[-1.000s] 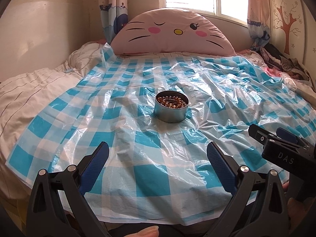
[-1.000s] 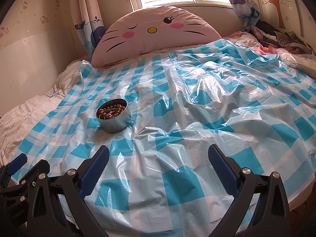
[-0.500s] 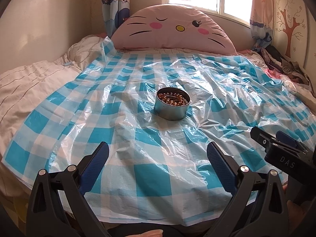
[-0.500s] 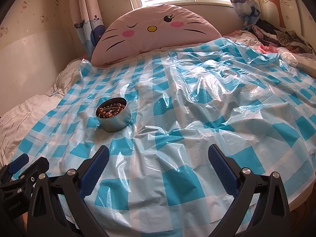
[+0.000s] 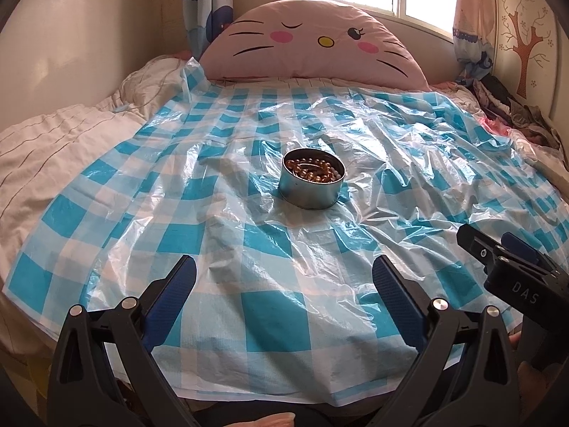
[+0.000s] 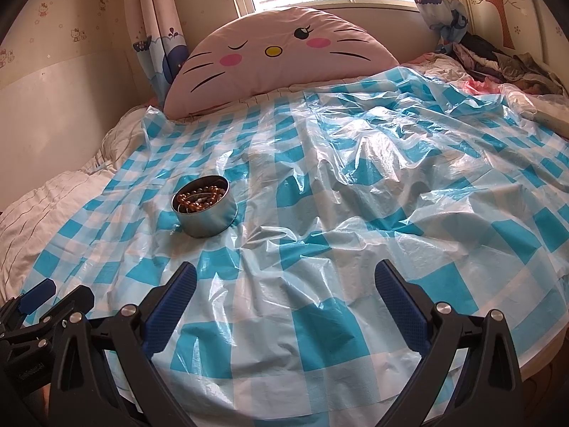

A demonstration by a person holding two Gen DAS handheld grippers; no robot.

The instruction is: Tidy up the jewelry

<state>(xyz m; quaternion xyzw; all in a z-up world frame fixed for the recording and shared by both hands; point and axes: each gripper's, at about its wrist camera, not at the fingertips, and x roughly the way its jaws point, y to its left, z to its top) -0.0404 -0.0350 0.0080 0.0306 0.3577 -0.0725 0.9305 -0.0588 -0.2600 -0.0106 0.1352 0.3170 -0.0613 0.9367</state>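
- My left claw (image 5: 284,284) hangs spread wide and empty over the bed's near edge, aimed straight at the round metal tin (image 5: 312,184).
- The tin sits mid-bed on the blue checked plastic sheet (image 5: 177,213), a catch for strays; the brown bead strand (image 5: 314,170) is coiled inside.
- My right claw (image 6: 285,286) is likewise agape, holding nothing, with the tin off to its left.

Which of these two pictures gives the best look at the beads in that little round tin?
The left wrist view: the tin sits near centre, beads clearly visible inside. The right wrist view shows it off to the left, viewed more obliquely.
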